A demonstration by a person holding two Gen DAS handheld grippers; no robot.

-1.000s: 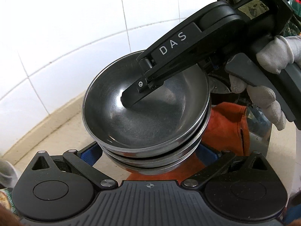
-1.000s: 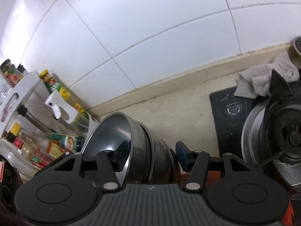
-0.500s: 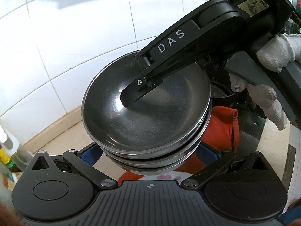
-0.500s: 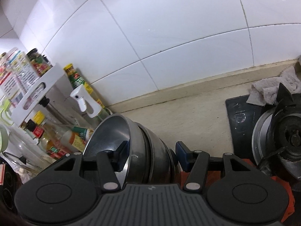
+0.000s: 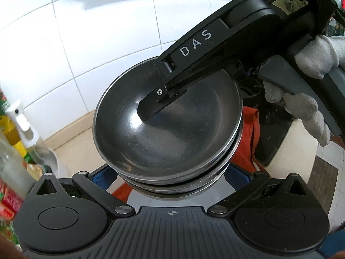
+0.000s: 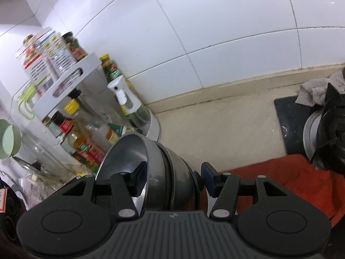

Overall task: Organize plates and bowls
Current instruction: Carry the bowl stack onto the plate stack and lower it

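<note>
Above a beige counter [image 6: 226, 125] by white tiles [image 6: 215, 21], clamping a stack of steel bowls [image 5: 168, 133] in the right gripper [image 6: 172, 176]; left gripper [image 5: 170, 172] flanking it, grip unclear

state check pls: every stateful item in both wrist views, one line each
stack of metal bowls: nested, top bowl empty, lifted off the counter
right gripper: shut on the stack, one finger inside the top bowl, one outside
left gripper: blue pads either side of the stack's lower part, contact unclear
gloved hand: wrapped around the right gripper's handle
spray bottle: upright by the wall
stove burner: unlit
</note>
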